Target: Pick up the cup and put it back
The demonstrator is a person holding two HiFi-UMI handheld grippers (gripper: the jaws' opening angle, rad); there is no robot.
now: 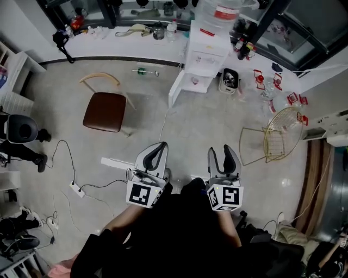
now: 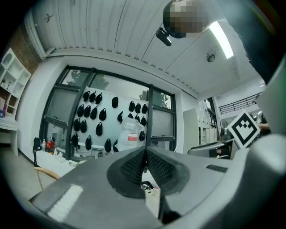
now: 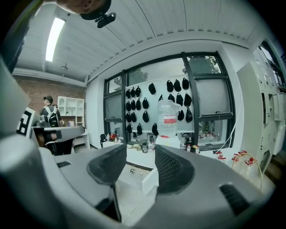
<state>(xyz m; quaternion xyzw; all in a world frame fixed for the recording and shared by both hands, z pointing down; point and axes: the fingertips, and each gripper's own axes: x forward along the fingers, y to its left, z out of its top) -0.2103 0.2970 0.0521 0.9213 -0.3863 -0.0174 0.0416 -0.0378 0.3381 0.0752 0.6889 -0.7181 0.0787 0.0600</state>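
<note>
Both grippers hang low over the grey floor, far from the counter. In the head view my left gripper (image 1: 157,156) has its black pads pressed together with nothing between them; the left gripper view shows the left gripper (image 2: 145,162) closed the same way. My right gripper (image 1: 223,158) stands open and empty, and in the right gripper view the right gripper (image 3: 140,166) shows a clear gap. A small dark cup (image 1: 158,32) stands on the long white counter (image 1: 109,46) at the back, and this cup (image 3: 145,147) is also visible between the right jaws, far away.
A white cabinet (image 1: 204,54) carries a large water bottle (image 1: 223,11). A metal pot (image 1: 229,80) sits on the floor beside the cabinet. A brown chair (image 1: 104,111) stands at the left and a gold wire chair (image 1: 283,133) at the right. A power strip (image 1: 76,189) and cables lie near the left gripper.
</note>
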